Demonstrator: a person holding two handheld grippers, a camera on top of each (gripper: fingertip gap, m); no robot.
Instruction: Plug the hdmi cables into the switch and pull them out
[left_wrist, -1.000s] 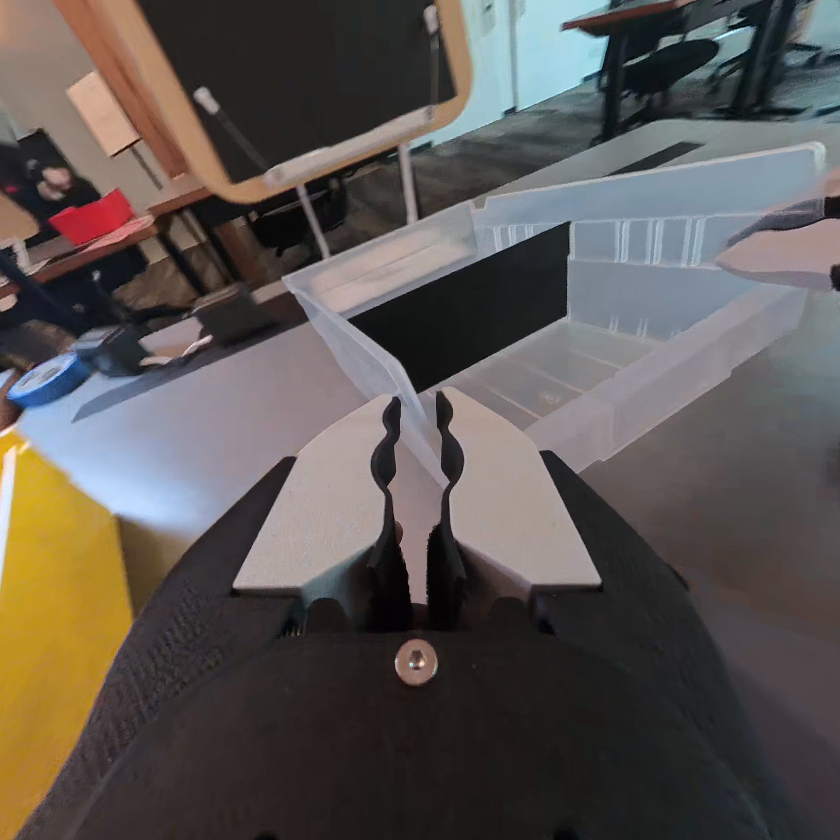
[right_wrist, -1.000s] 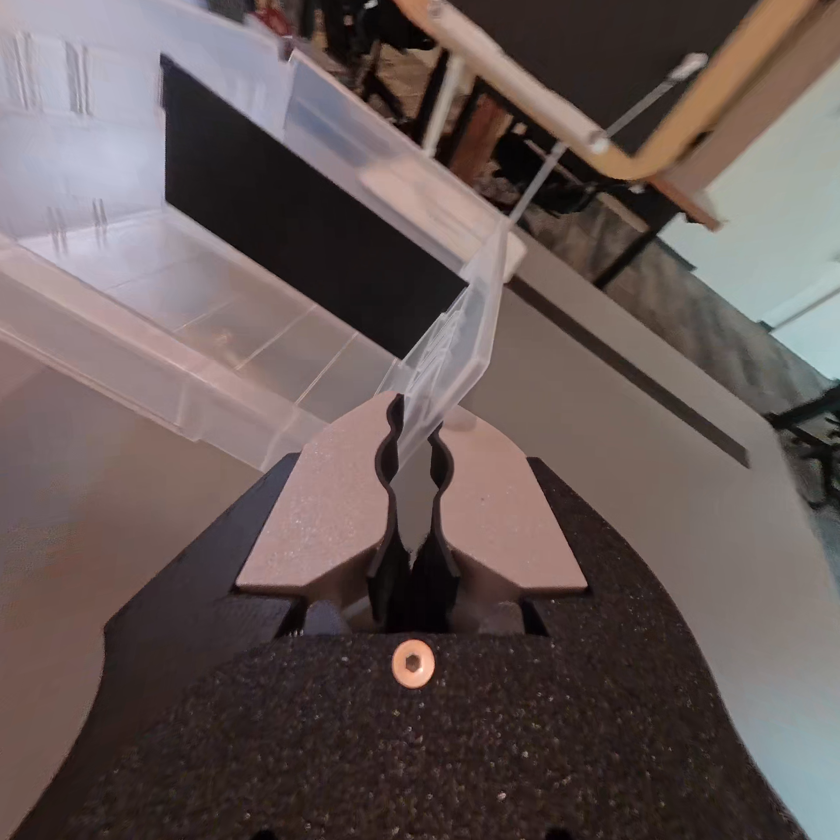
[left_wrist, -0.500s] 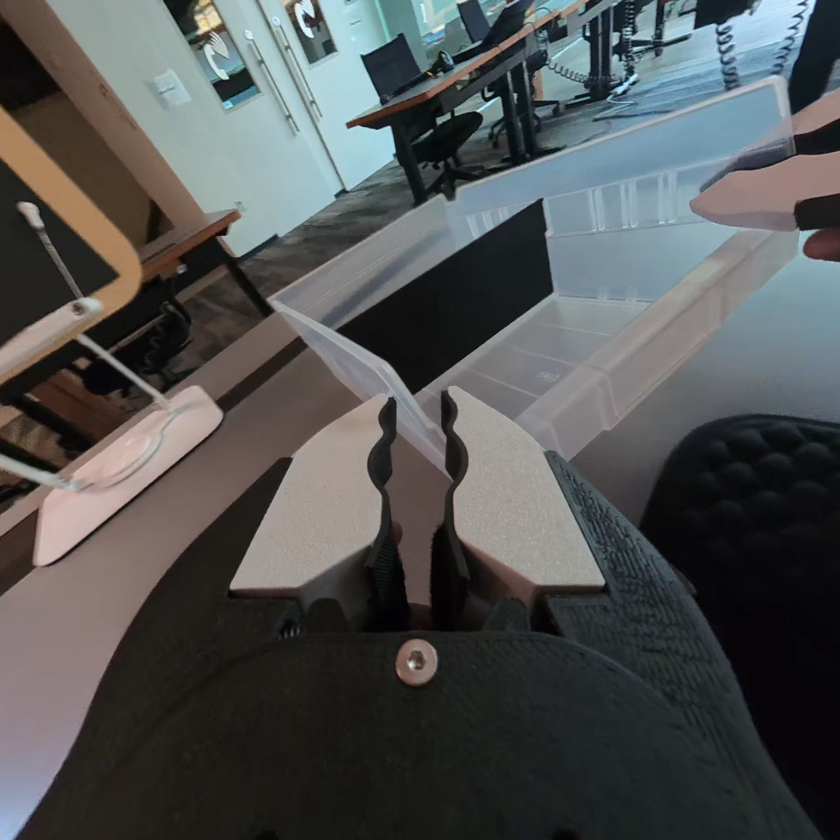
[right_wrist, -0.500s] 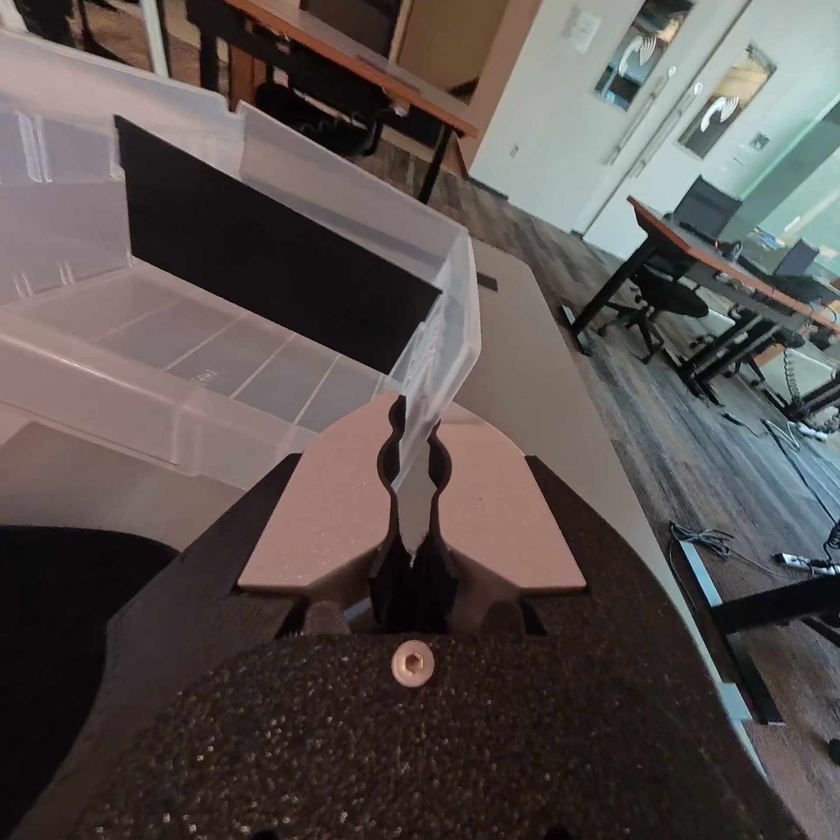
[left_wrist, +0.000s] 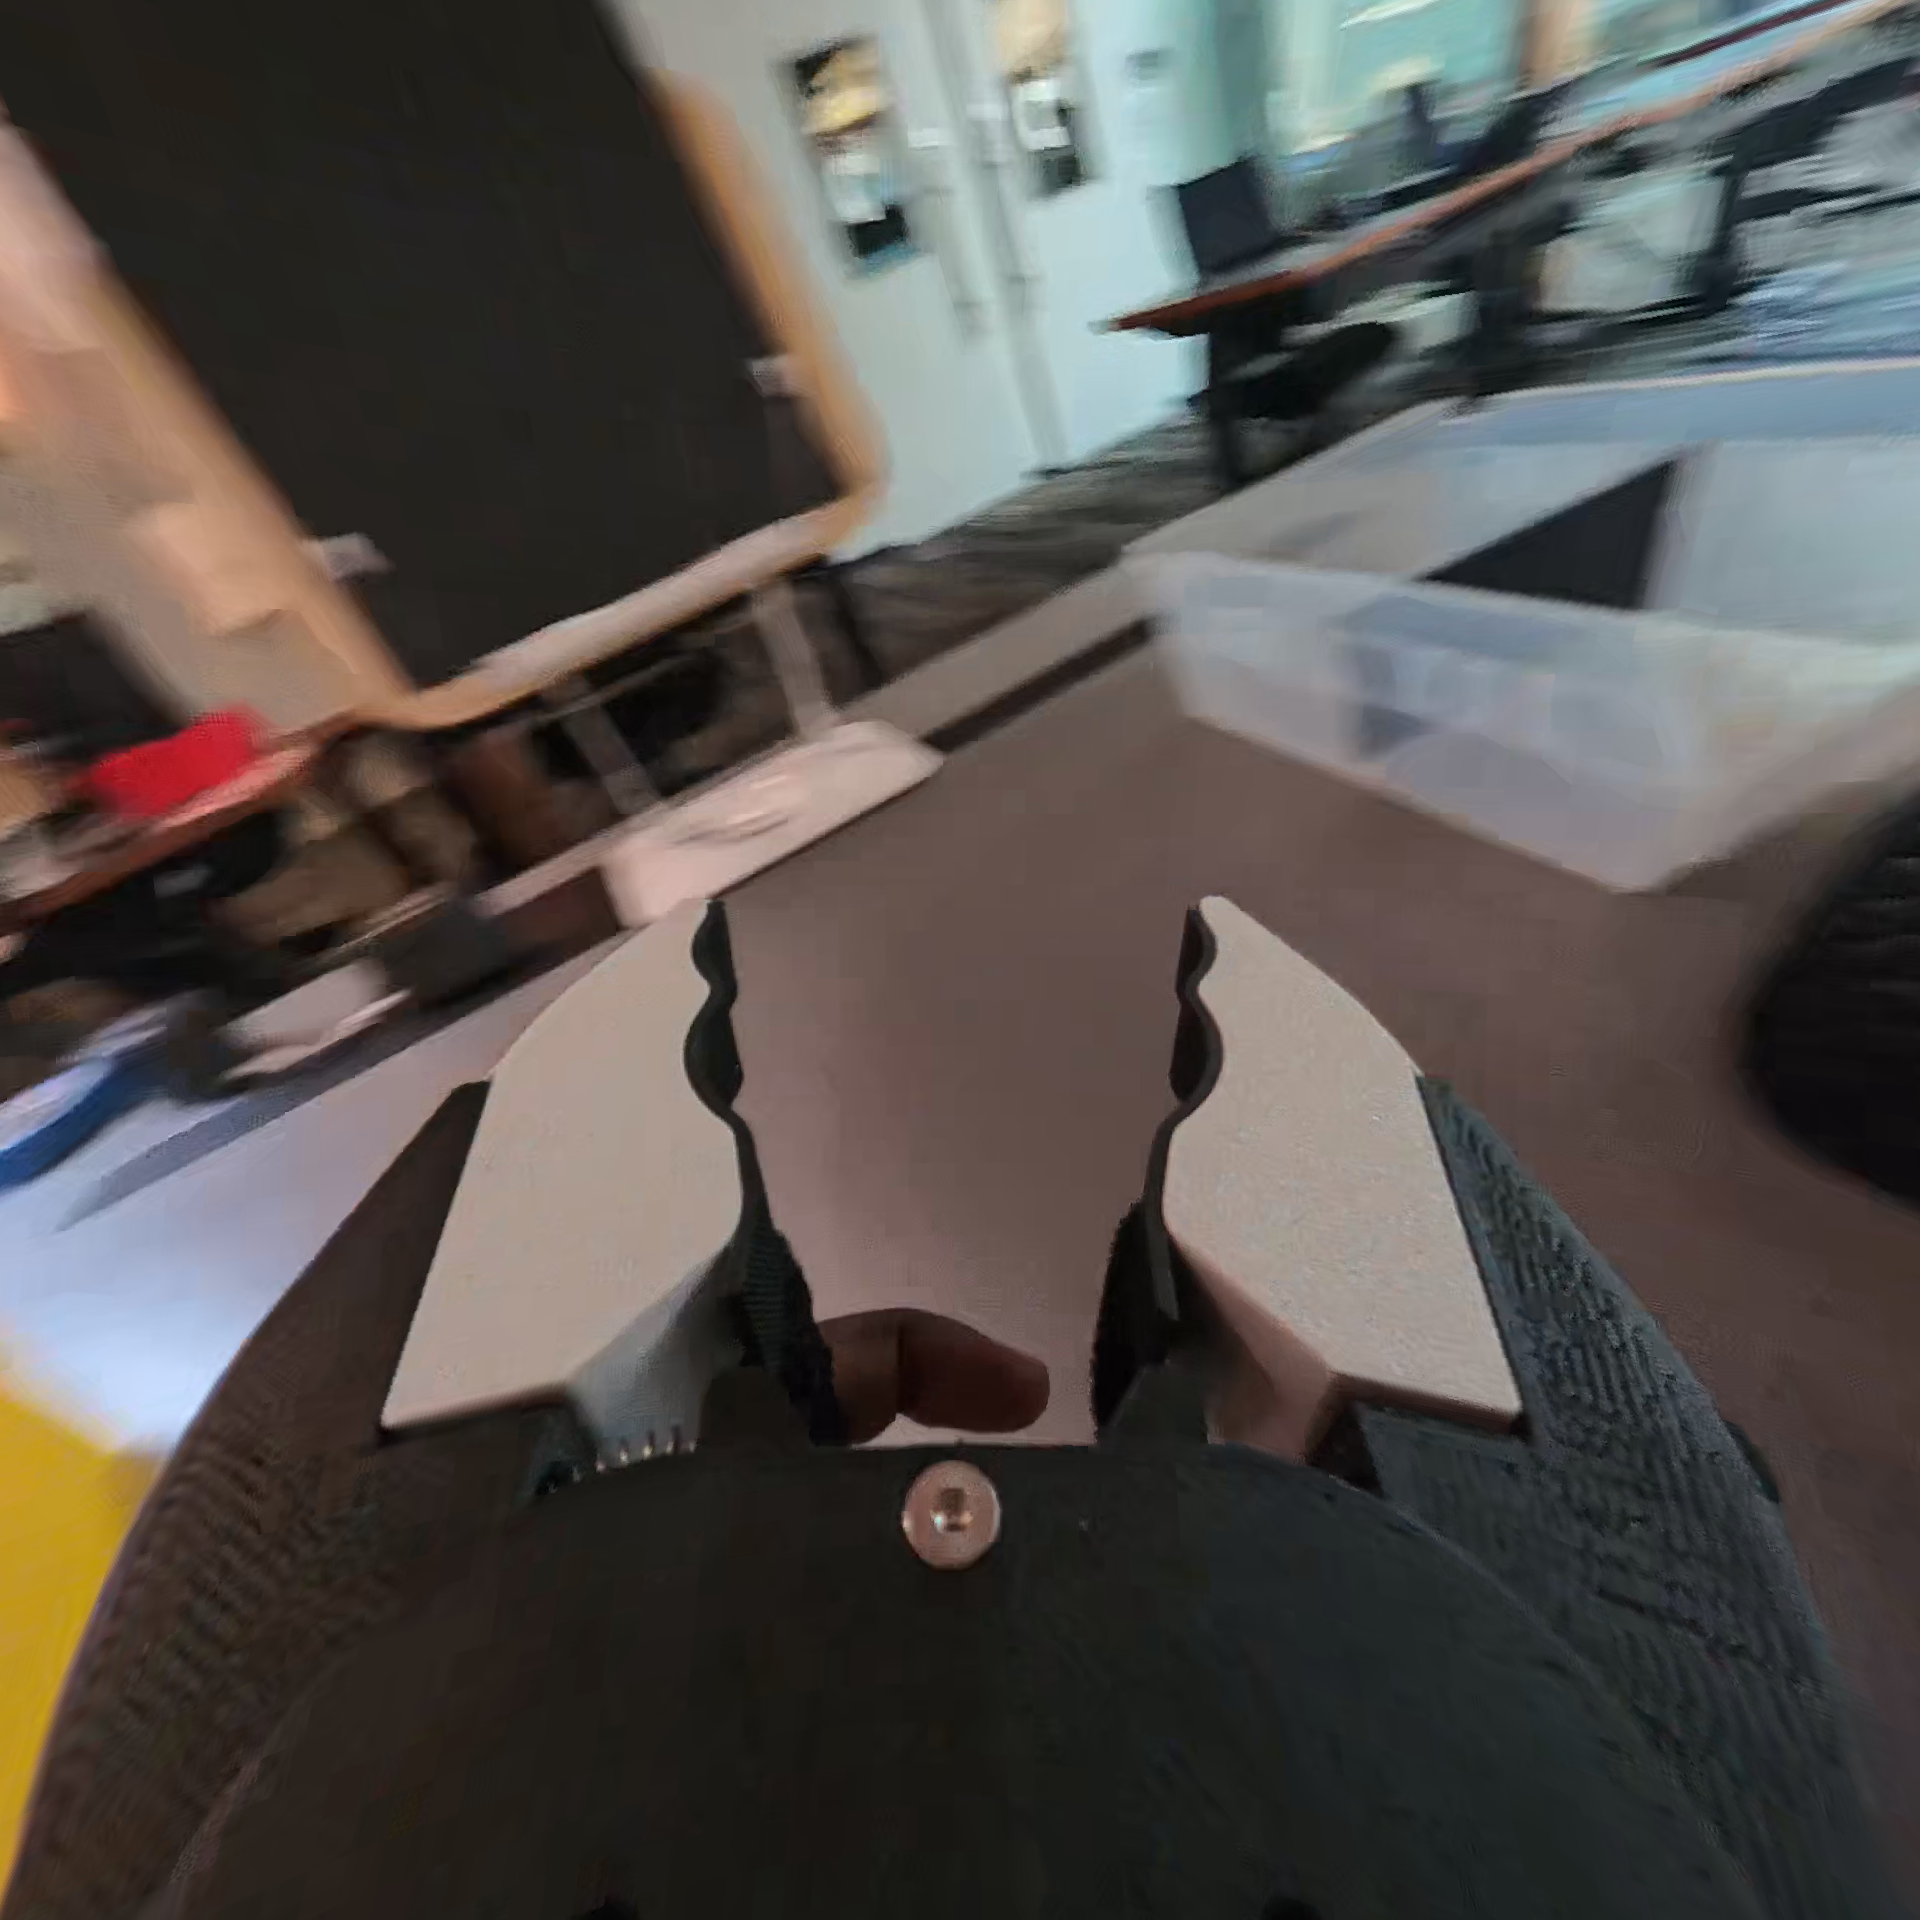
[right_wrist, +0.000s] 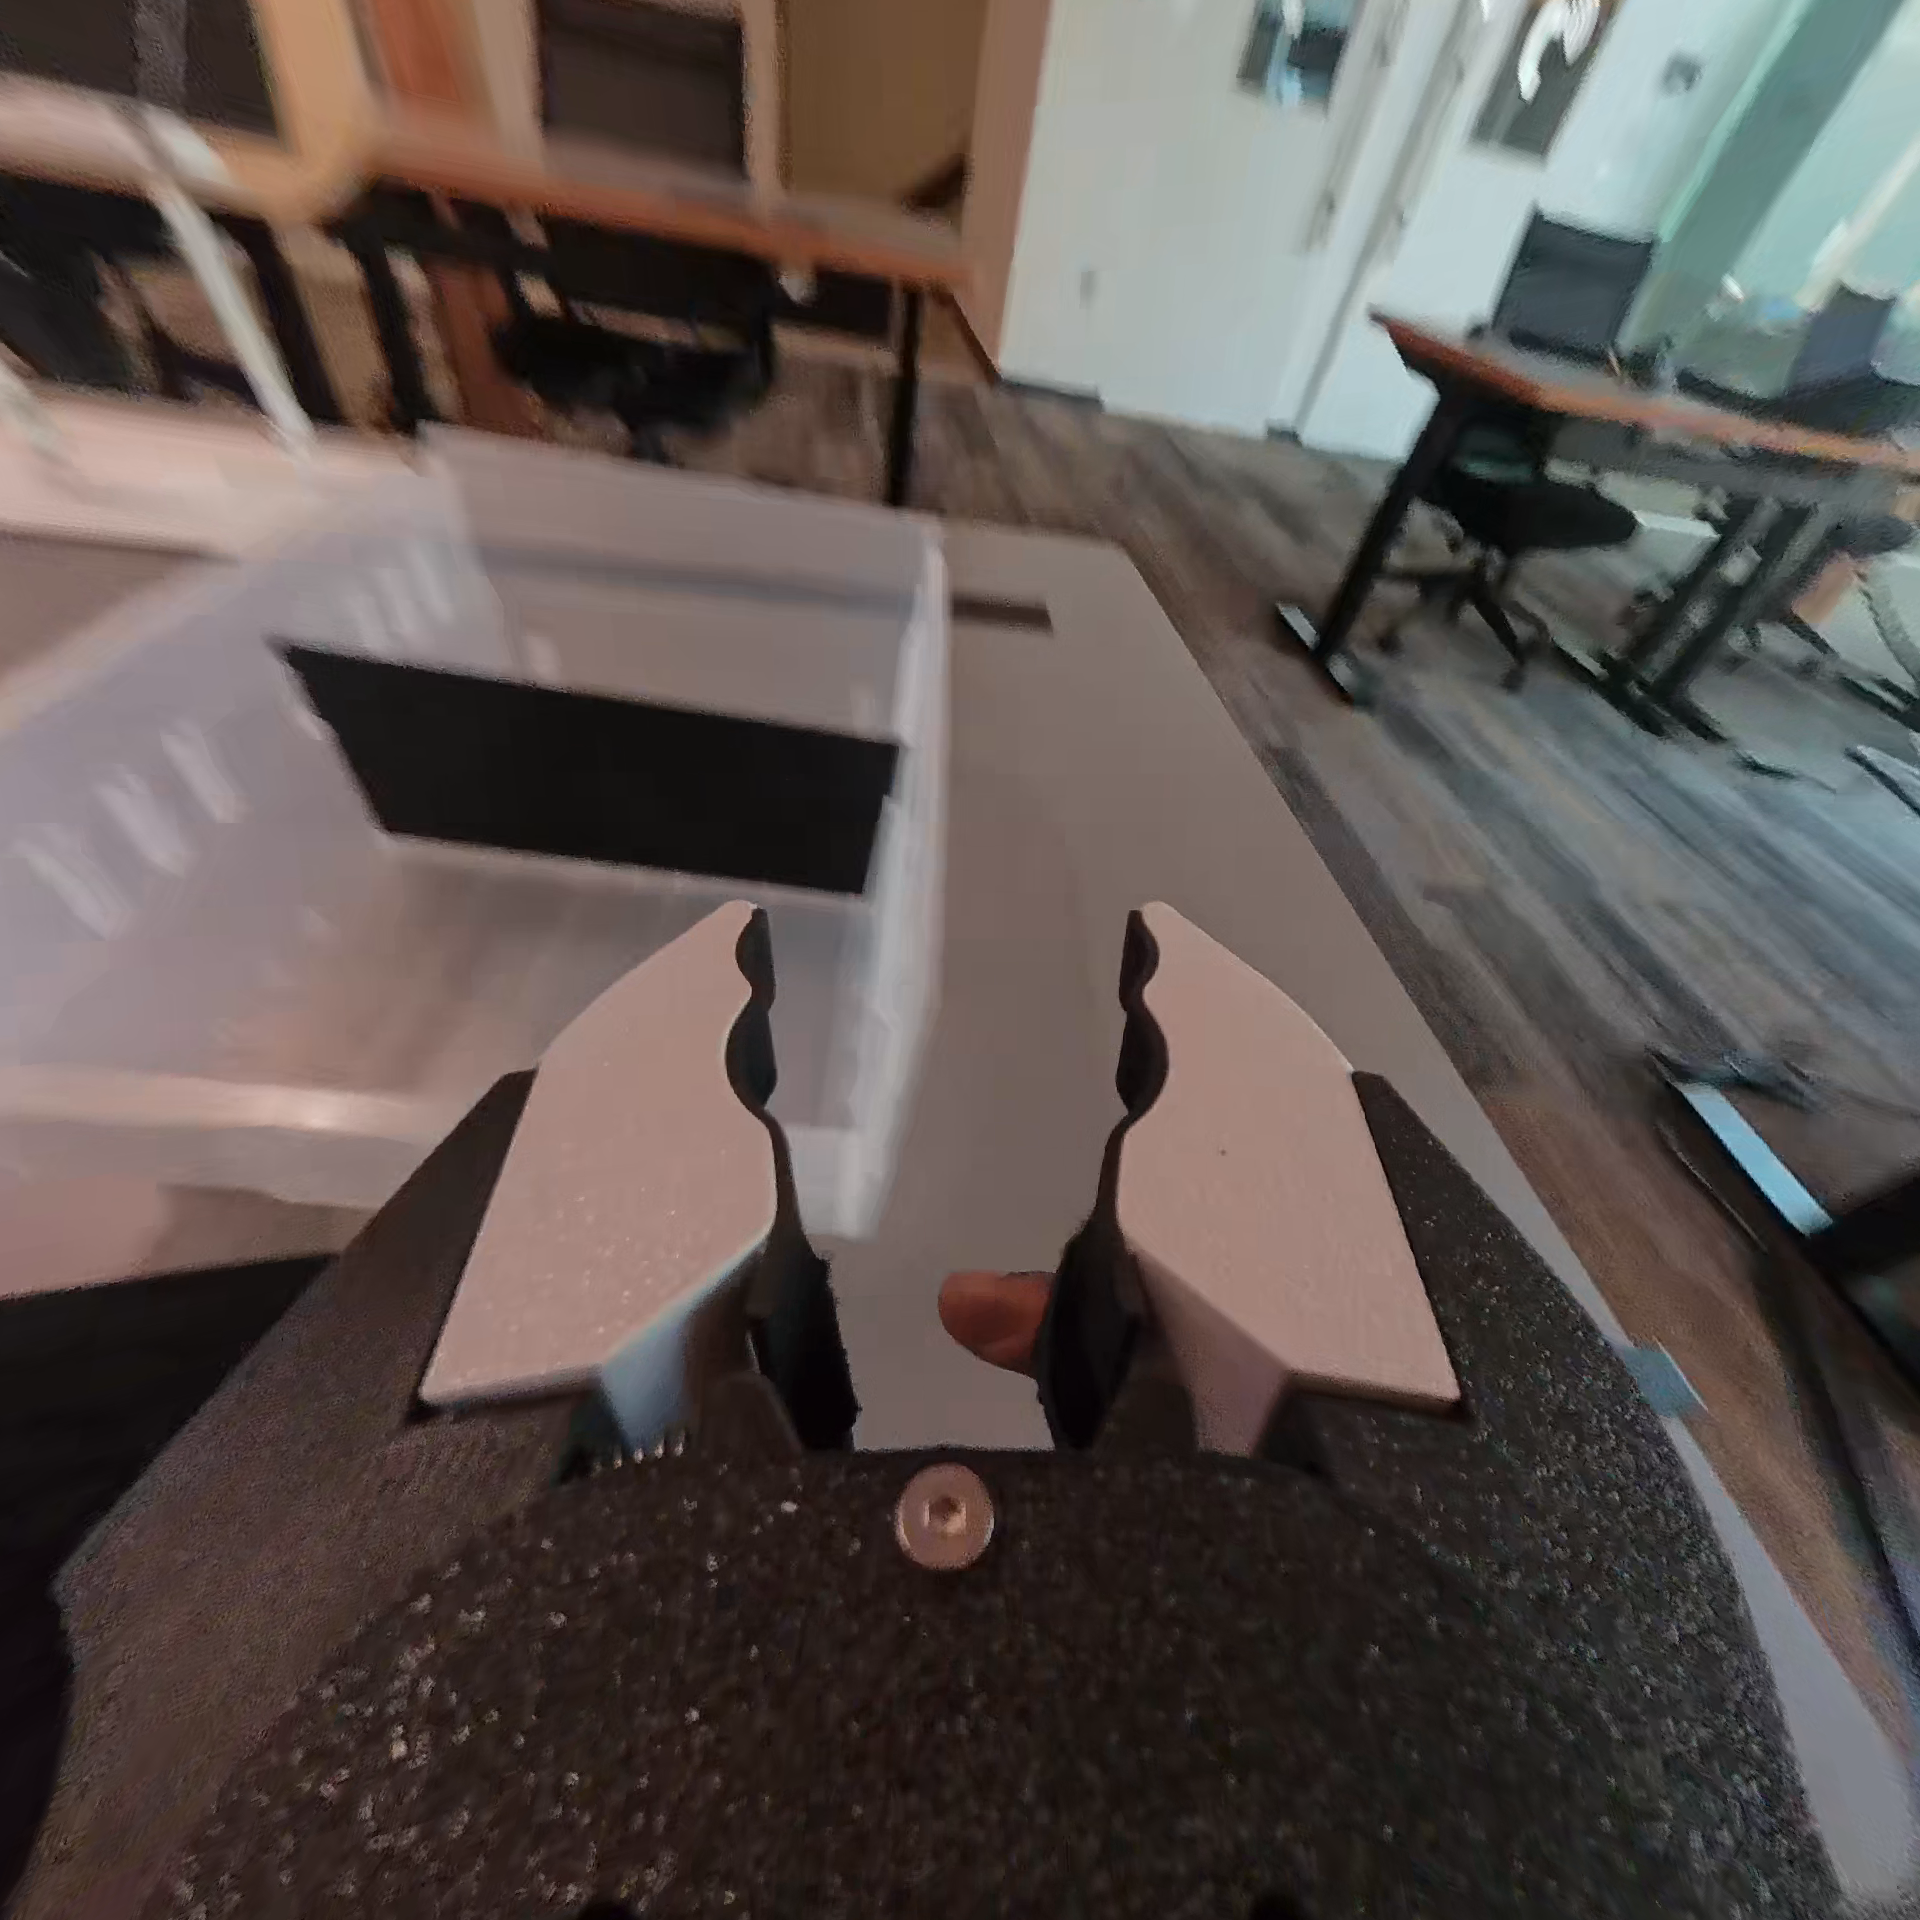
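- HDMI cables and switch: none can be made out in either view.
- Left gripper (left_wrist: 951, 920) and right gripper (right_wrist: 945, 925): fingers spread wide, holding nothing, over the grey worktop (left_wrist: 1039, 852).
- Clear plastic bin (right_wrist: 914, 727), black panel (right_wrist: 603, 779) inside, sits just ahead of the right gripper, its left part blurred.
- Office desks (right_wrist: 1662, 416) beyond, smeared by motion.

Daylit office, heavy motion blur beyond the sharp left gripper (left_wrist: 951, 914); clear bin (right_wrist: 914, 727) behind smeared, edges warped
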